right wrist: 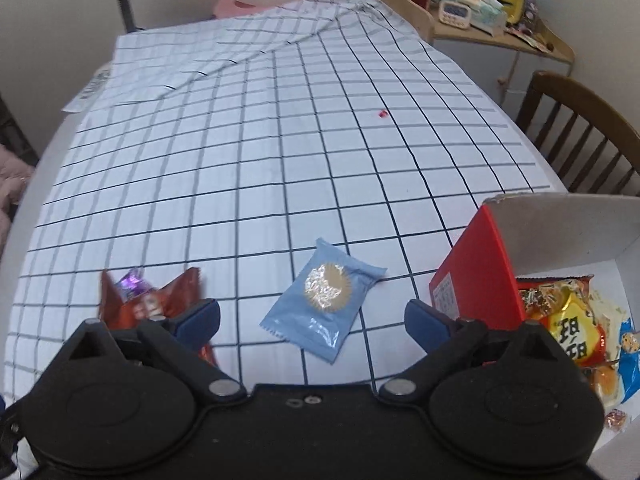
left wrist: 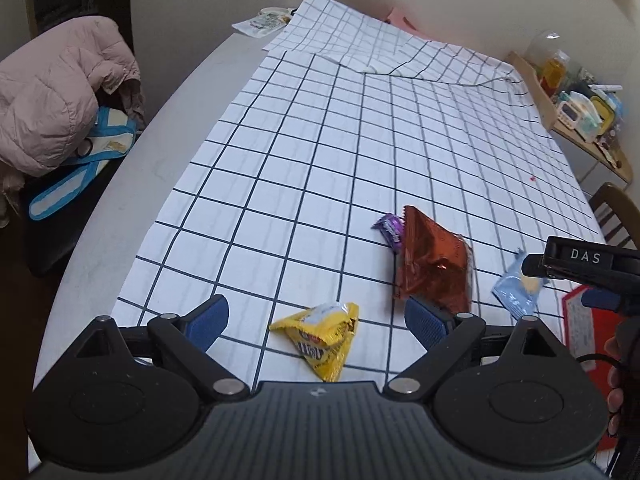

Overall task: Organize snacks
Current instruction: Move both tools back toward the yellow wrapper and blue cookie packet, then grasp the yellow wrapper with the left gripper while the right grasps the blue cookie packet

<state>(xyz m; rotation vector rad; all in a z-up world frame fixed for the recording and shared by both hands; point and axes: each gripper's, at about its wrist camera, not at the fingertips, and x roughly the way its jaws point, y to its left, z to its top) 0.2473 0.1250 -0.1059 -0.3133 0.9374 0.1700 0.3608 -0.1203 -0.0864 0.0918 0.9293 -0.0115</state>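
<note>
A yellow M&M's packet (left wrist: 323, 336) lies on the checked cloth between the open jaws of my left gripper (left wrist: 318, 322). An orange-brown foil packet (left wrist: 436, 266) and a small purple candy (left wrist: 389, 229) lie just beyond, to the right. A light blue cookie packet (right wrist: 326, 300) lies between the open jaws of my right gripper (right wrist: 312, 320); it also shows in the left wrist view (left wrist: 516, 290). The foil packet (right wrist: 150, 300) and the purple candy (right wrist: 134, 280) sit to its left. A red and white box (right wrist: 476, 268) at the right holds several snack packets.
The checked cloth (left wrist: 320, 140) covers an oval table, folded over at the far end. A pink jacket (left wrist: 56, 112) lies on a chair at the left. A wooden chair (right wrist: 580, 128) and a cluttered shelf (right wrist: 480, 4) stand at the right. A tiny red scrap (right wrist: 383, 113) lies mid-cloth.
</note>
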